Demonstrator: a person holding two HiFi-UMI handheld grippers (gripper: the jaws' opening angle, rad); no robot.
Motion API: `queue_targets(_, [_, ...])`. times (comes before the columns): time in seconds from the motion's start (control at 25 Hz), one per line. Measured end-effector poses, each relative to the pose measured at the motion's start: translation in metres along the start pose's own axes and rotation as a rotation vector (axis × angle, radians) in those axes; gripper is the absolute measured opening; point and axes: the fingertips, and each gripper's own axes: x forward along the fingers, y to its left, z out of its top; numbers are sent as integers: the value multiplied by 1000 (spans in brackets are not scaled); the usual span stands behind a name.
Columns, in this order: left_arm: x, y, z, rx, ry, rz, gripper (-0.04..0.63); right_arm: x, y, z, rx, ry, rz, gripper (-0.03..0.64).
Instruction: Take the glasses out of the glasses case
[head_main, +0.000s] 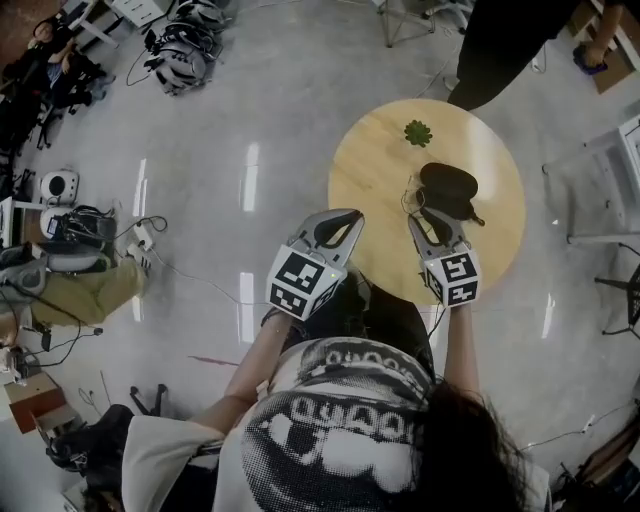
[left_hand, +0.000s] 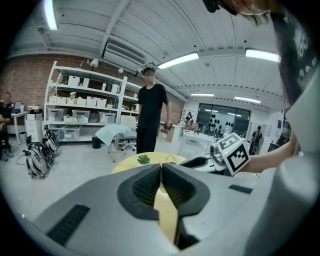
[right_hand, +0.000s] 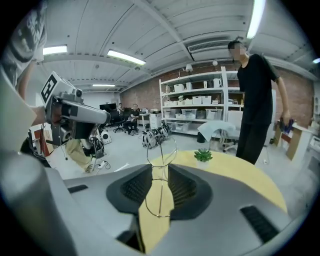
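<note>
A black glasses case (head_main: 447, 188) lies on the round wooden table (head_main: 375, 170), just beyond my right gripper (head_main: 422, 216). In the right gripper view that gripper (right_hand: 160, 172) is shut on thin wire-rimmed glasses (right_hand: 162, 150), which stand upright between its pads above the tabletop. My left gripper (head_main: 351, 215) hovers over the table's near left edge, beside the right one. Its jaws (left_hand: 161, 167) meet at the tips with nothing between them. Each gripper shows in the other's view, the right gripper (left_hand: 200, 162) on one side and the left gripper (right_hand: 102, 117) on the other.
A small green plant (head_main: 417, 131) stands at the far side of the table. A person in black (head_main: 500, 45) stands just beyond it. Shelving (right_hand: 192, 107), chairs and gear sit on the floor around; a white chair frame (head_main: 610, 190) is at the right.
</note>
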Motion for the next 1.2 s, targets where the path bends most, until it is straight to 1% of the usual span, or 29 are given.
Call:
queue_targets(0.16, [-14, 1, -10, 21, 10, -50, 21, -10, 20, -1, 41, -23, -50, 100])
queue_targets(0.4, [-25, -4, -33, 24, 32, -106, 21, -29, 46, -8, 83, -39, -111, 100])
queue_targets(0.8, [-32, -33, -45, 28, 37, -186, 21, -60, 74, -20, 95, -36, -151, 100])
queue_targets(0.92, [-31, -43, -48, 36, 41, -202, 21, -70, 81, -26, 105, -32, -150, 100])
queue_targets(1.04, [-30, -55, -51, 36, 43, -207, 21, -83, 85, -35, 110, -24, -145, 100])
queue_targets(1.2, [-31, -70, -51, 39, 39, -194, 21, -99, 90, -42, 110, -25, -130, 100])
